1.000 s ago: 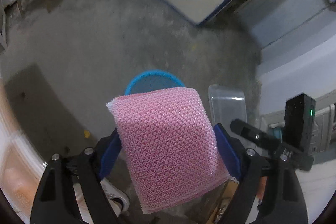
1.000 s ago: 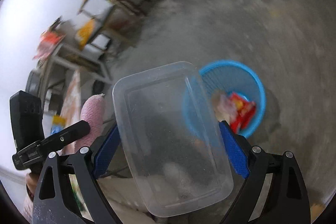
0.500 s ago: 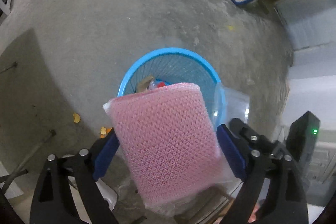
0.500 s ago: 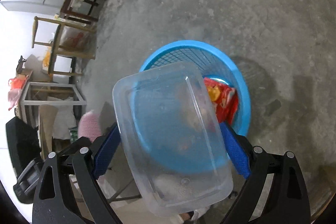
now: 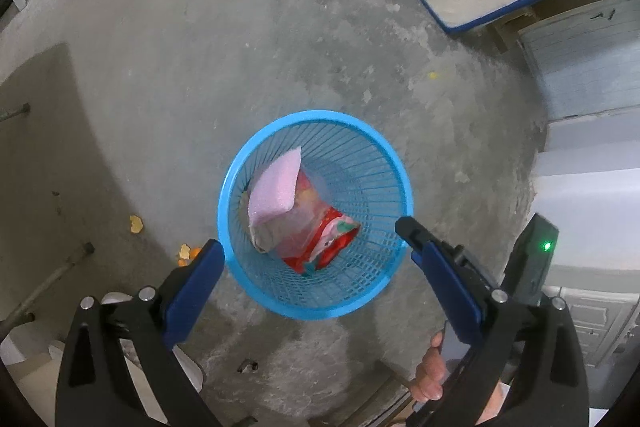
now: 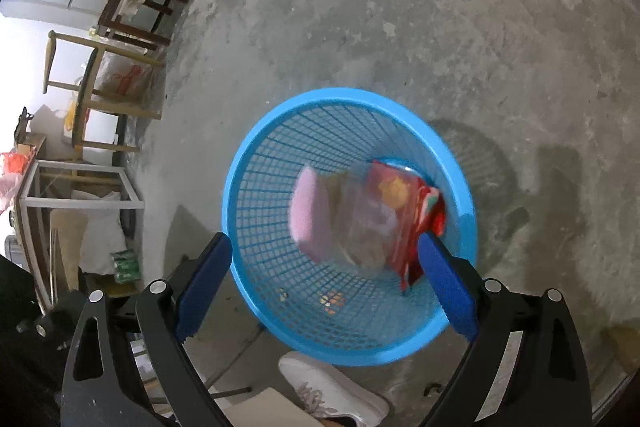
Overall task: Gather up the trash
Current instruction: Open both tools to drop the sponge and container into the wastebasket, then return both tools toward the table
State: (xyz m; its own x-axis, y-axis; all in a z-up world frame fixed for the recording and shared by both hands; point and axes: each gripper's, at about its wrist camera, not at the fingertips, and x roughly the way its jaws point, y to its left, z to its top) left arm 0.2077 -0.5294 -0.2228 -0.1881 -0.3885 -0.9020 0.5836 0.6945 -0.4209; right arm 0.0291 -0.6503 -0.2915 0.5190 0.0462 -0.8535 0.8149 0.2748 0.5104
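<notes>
**Operator:** My left tongs (image 5: 310,247) stand wide apart with nothing between the blue pads — they have just been opening. My right tongs (image 6: 324,253) are spread as well and empty. Both hang over the blue basket (image 5: 240,163) on the concrete floor (image 5: 200,47).

**Observer:** And the trash?

**Operator:** In the basket. The pink foam sheet (image 5: 276,187) leans against the inner wall. Beside it is a clear plastic container (image 6: 362,219), blurred in my right view, so I cannot say whether it has settled. Under them lies a red snack wrapper (image 5: 332,235).

**Observer:** How would you handle them if one had to come out?

**Operator:** I judge the foam very light and soft; it would crush and spring back, so I would pinch it across its flat faces near an edge, gently. The container looks thin, smooth and slippery — I would grip across its short sides at the rim, where it is stiffest, or it may buckle. The wrapper is limp and crinkly; any free corner would do.

**Observer:** Anything left outside?

**Operator:** Small orange scraps (image 5: 136,224) lie on the floor to the left of the basket. They look tiny and crumbly, awkward for wide pads. A white shoe (image 6: 332,391) shows just below the basket.
</notes>
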